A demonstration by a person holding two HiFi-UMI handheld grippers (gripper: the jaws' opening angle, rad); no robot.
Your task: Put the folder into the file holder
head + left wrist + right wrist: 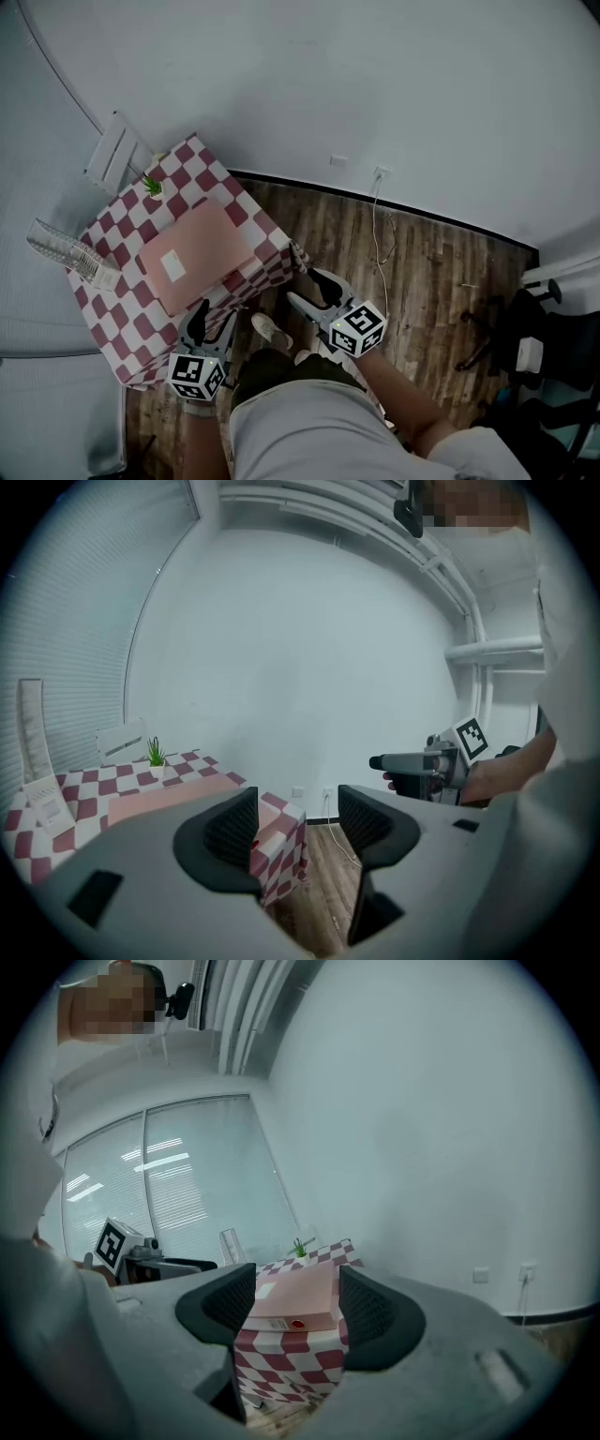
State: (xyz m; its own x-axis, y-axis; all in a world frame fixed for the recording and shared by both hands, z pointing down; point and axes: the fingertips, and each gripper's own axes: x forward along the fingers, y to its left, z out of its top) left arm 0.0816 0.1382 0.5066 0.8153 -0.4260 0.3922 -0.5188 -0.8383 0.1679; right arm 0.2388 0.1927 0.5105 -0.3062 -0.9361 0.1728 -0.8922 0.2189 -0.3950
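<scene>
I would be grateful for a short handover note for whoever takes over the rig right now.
Left gripper: jaws apart, empty, held just short of the table's near edge.
Right gripper: jaws apart, empty, over the floor near the table's corner.
Folder: pink, lying flat on the checkered table, untouched.
File holder: clear, at the table's left edge in the head view, apart from the folder.
Done: nothing yet.
Left: grasp the folder, lift it and slot it into the file holder.

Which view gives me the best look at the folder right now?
The head view: the folder lies flat on the table, whole top visible. The left gripper view shows only a low, foreshortened strip; the right gripper view shows its near edge and top.
</scene>
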